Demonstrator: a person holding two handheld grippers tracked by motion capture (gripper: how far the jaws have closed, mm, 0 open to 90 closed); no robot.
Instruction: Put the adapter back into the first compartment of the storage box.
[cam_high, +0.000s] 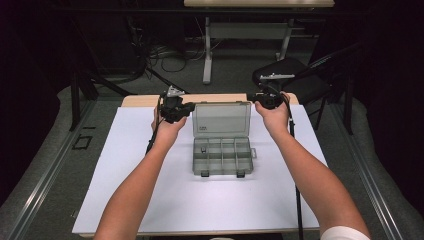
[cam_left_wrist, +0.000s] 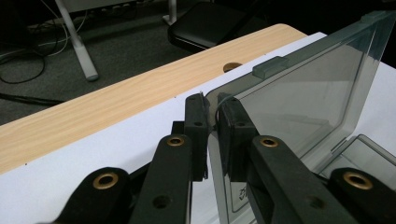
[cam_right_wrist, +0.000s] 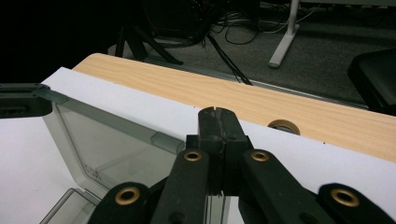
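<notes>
A clear grey plastic organiser box (cam_high: 222, 157) lies open in the middle of the white mat (cam_high: 125, 175), its lid (cam_high: 221, 119) standing upright at the back. My left gripper (cam_high: 186, 111) is at the lid's upper left corner. In the left gripper view its jaws (cam_left_wrist: 212, 116) are shut on the lid's (cam_left_wrist: 303, 93) side edge. My right gripper (cam_high: 254, 98) is at the lid's upper right corner. In the right gripper view its jaws (cam_right_wrist: 218, 122) are pressed together with the lid's (cam_right_wrist: 116, 149) edge running in between them. The base has several divided compartments.
A small dark item (cam_high: 203, 148) sits in one left compartment. Behind the mat runs a wooden table strip (cam_left_wrist: 116, 100) with a round hole (cam_left_wrist: 232, 66). A black chair (cam_high: 285, 75), desk legs and cables stand on the floor beyond.
</notes>
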